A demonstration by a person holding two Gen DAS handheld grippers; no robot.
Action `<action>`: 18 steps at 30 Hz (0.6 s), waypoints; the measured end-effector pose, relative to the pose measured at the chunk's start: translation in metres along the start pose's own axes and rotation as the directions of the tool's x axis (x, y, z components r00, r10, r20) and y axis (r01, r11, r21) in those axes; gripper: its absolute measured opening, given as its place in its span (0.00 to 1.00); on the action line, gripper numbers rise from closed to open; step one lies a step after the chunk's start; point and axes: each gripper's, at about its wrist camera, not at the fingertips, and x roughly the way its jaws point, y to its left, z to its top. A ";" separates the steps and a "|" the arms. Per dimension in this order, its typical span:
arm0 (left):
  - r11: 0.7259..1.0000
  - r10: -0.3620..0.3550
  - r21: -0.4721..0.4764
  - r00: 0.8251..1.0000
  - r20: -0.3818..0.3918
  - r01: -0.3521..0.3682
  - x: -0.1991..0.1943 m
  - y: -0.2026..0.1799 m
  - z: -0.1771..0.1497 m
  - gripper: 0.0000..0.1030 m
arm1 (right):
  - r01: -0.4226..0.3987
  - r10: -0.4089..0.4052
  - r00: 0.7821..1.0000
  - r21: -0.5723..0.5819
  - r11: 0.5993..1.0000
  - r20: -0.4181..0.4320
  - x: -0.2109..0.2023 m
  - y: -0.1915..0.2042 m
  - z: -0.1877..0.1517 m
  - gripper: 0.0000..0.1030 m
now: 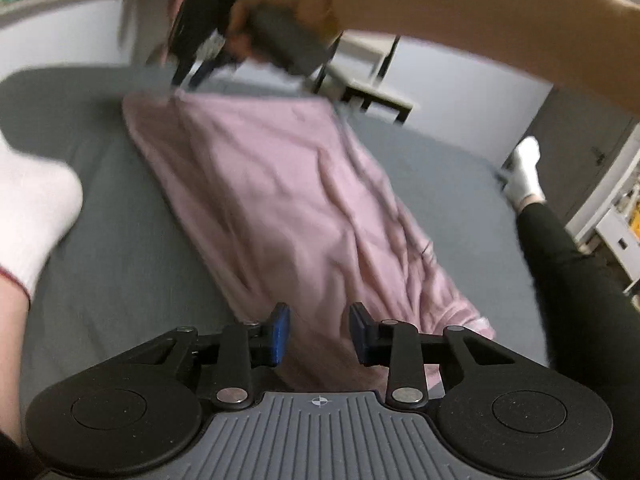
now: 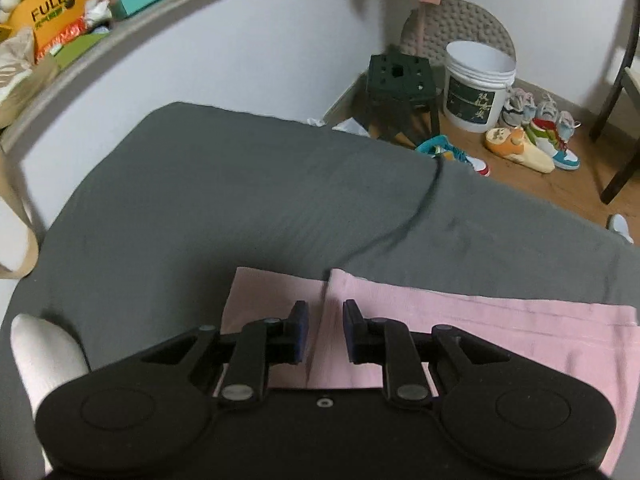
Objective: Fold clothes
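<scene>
Pink garment [image 1: 280, 200] on grey bed [image 1: 120, 248]: soft, limp, light; best pinched at corners; left gripper [image 1: 319, 334] and right gripper [image 2: 325, 330] both parted, empty

One pink garment [image 1: 280, 208] is lying on the grey bed [image 1: 112, 248], with two white-socked feet [image 1: 36, 208] resting beside it. Beyond the bed, one white bucket [image 2: 478, 88] and one black stool [image 2: 402, 80] are standing near several shoes [image 2: 520, 148].

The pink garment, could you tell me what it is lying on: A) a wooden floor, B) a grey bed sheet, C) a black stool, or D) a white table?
B: the pink garment is spread out on the grey bed sheet, which shows on both sides of it in the left wrist view and beyond its edge in the right wrist view.
</scene>
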 end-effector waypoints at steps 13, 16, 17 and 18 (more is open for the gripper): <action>0.994 -0.073 0.063 0.982 -0.172 0.085 0.021 -0.013 -0.017 0.33 | 0.017 -0.017 1.000 -0.054 0.998 0.006 0.009 0.013 0.008 0.03; 0.993 -0.083 0.063 0.978 -0.193 0.096 0.020 -0.013 -0.018 0.33 | -0.016 0.018 1.000 -0.070 0.997 0.022 0.002 0.025 0.014 0.03; 0.993 -0.086 0.064 0.976 -0.200 0.100 0.019 -0.013 -0.018 0.33 | -0.023 0.025 0.999 -0.076 0.997 0.024 0.001 0.029 0.016 0.03; 0.993 -0.089 0.064 0.974 -0.207 0.104 0.019 -0.013 -0.018 0.33 | -0.027 0.029 0.999 -0.086 0.996 0.021 0.002 0.034 0.017 0.03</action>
